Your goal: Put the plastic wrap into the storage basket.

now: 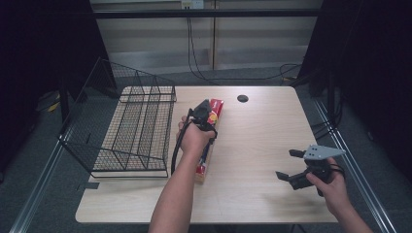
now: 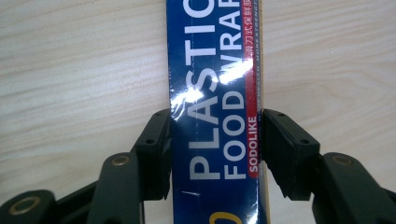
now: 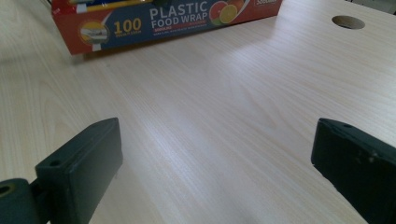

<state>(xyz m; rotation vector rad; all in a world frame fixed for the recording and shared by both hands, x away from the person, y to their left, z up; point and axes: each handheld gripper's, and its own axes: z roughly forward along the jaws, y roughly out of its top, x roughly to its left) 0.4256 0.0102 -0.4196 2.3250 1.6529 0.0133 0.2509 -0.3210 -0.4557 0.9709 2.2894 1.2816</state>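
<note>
Left hand-held gripper (image 2: 215, 154) clamped on plastic wrap box (image 2: 215, 93), centre frame; box still on worktop (image 1: 257, 141), unlifted. Right hand-held gripper (image 3: 210, 172) agape, idle, lower right.

Left forearm (image 1: 171, 194) reaching forward up the middle, hand (image 1: 194, 137) wrapped round the left gripper (image 2: 215, 140), its 2 jaws pressed against opposite sides of something held between them. Right hand (image 1: 333, 187) low at the right, right gripper (image 1: 287, 165) pointing left, jaws spread wide apart.

Glossy film-wrapped box (image 2: 215, 116); matt wood-grain table (image 1: 262, 145); black wire basket (image 1: 131, 126).
</note>
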